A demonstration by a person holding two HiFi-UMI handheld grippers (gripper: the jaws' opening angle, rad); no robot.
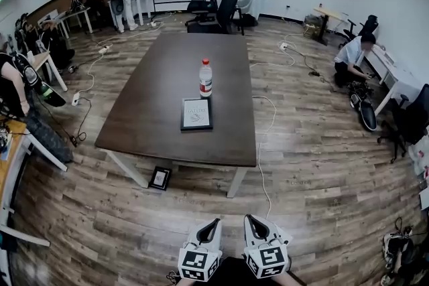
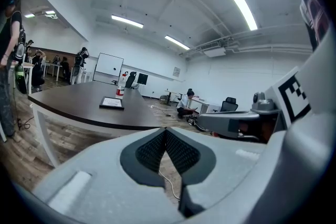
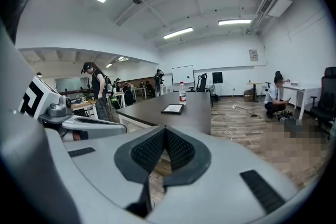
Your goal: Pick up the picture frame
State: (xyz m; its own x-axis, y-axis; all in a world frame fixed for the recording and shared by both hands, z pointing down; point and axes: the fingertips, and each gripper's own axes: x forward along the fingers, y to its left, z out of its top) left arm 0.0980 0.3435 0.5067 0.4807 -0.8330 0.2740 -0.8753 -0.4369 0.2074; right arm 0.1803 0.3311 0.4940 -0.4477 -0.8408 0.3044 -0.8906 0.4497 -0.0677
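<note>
Picture frame (image 1: 196,114) lies flat on table (image 1: 154,77) — long axis toward bottle (image 1: 206,78)

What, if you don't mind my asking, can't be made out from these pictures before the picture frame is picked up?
Picture frame: its print is too small to read in every view.
Bottle: its label is too small to read in the head view.
Frame on the floor: its content is too small in the head view.
Table: its far legs are hidden under its top.
</note>
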